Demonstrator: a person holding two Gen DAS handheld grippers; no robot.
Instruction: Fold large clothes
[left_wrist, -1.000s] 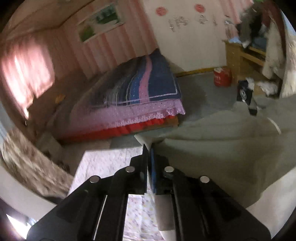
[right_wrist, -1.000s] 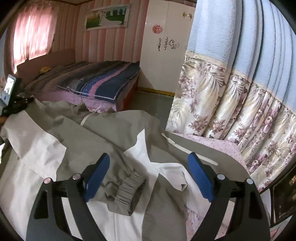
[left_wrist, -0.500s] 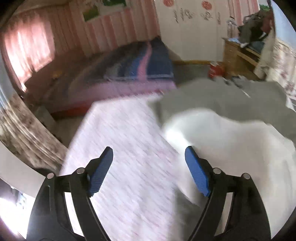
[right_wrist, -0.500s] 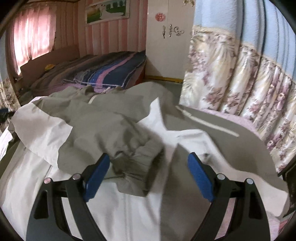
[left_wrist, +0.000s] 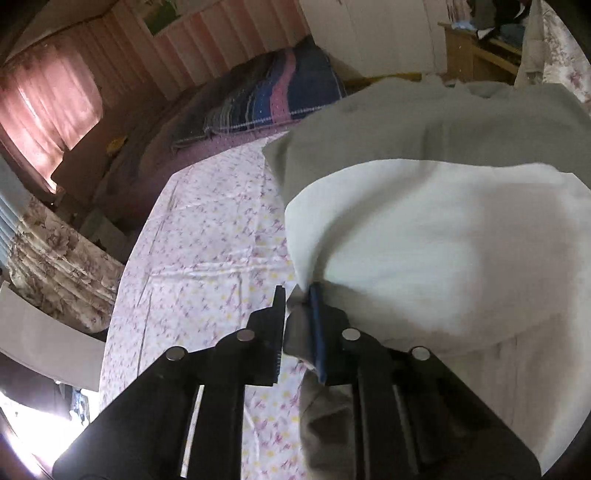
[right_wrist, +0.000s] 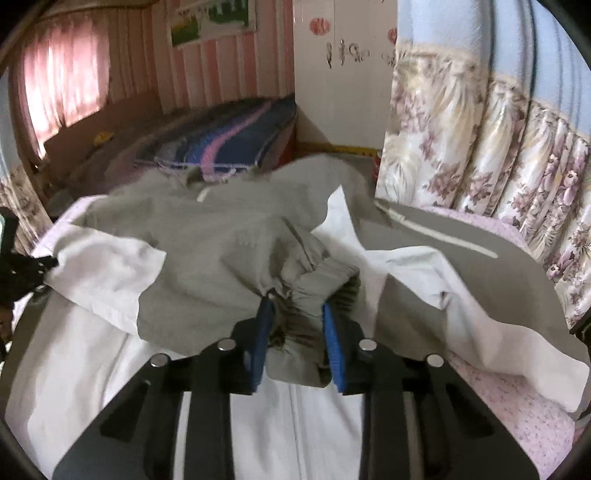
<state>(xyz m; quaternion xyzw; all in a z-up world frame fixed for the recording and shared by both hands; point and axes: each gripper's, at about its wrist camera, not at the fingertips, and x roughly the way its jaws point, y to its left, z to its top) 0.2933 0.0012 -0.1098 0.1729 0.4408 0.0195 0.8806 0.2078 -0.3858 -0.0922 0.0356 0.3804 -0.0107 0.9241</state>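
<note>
Two claws are gripping one garment, a large grey-and-white jacket that is lying rumpled across the desk, which is wearing a pale floral cloth. The left claw is clamping a corner where the white panel is meeting grey fabric; pinching at a corner is giving control of a whole edge, probably so that the side can be carried over the body. The right claw is closing on the elasticated grey cuff of a sleeve, its blue pads pressing the gathered ribbing from both sides; the jaws are standing partly apart only because the bunched cuff is filling them. Holding the cuff is likely meant to let the sleeve be drawn inward.

The fabric is looking thin, matte and limp, creasing readily and sagging between held points. The cuff is puckering into tight ridges. A striped bed is standing beyond the desk
</note>
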